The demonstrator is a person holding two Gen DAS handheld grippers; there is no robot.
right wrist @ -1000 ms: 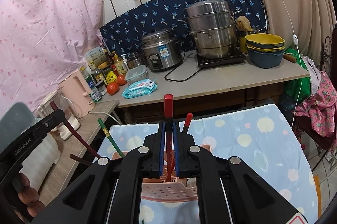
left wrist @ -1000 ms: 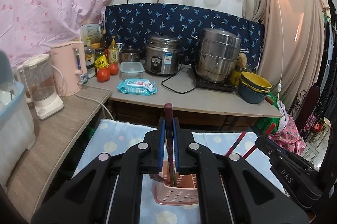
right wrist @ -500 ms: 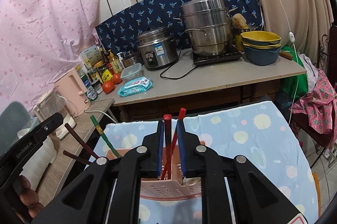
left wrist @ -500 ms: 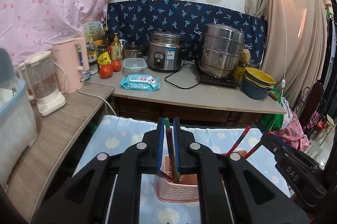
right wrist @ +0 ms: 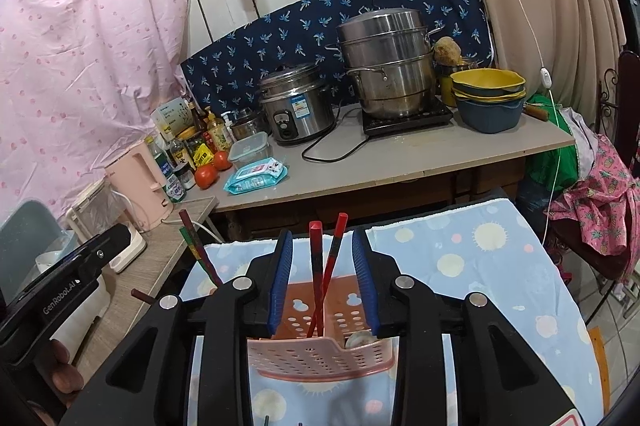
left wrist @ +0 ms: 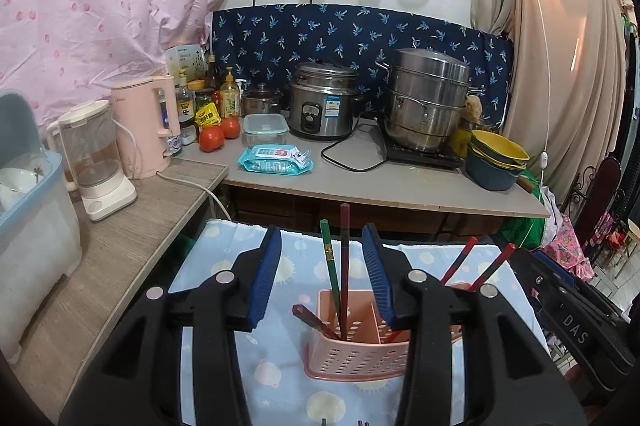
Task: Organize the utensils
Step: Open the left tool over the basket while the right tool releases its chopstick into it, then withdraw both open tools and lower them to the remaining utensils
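Note:
A pink perforated utensil basket (left wrist: 352,358) stands on the pale blue spotted cloth (left wrist: 288,398). A green chopstick (left wrist: 330,266) and a dark red chopstick (left wrist: 344,258) stand in it, between the blue pads of my left gripper (left wrist: 322,246). Its jaws are opening and the pads touch neither stick. In the right wrist view two red chopsticks (right wrist: 316,266) cross in the basket (right wrist: 320,354) between the pads of my right gripper (right wrist: 322,238). Those jaws are opening too, clear of the sticks. A dark chopstick (left wrist: 310,318) leans over the basket's left rim.
Behind the cloth, a grey counter (left wrist: 400,186) carries a rice cooker (left wrist: 322,106), a steel steamer pot (left wrist: 428,98), stacked bowls (left wrist: 496,162), tomatoes (left wrist: 212,138) and a wipes pack (left wrist: 274,158). On the wooden side counter at left stand a pink kettle (left wrist: 144,130) and a blender (left wrist: 96,154).
Both grippers went from shut on their chopsticks to open. The chopsticks have dropped lower and now stand free in the basket.

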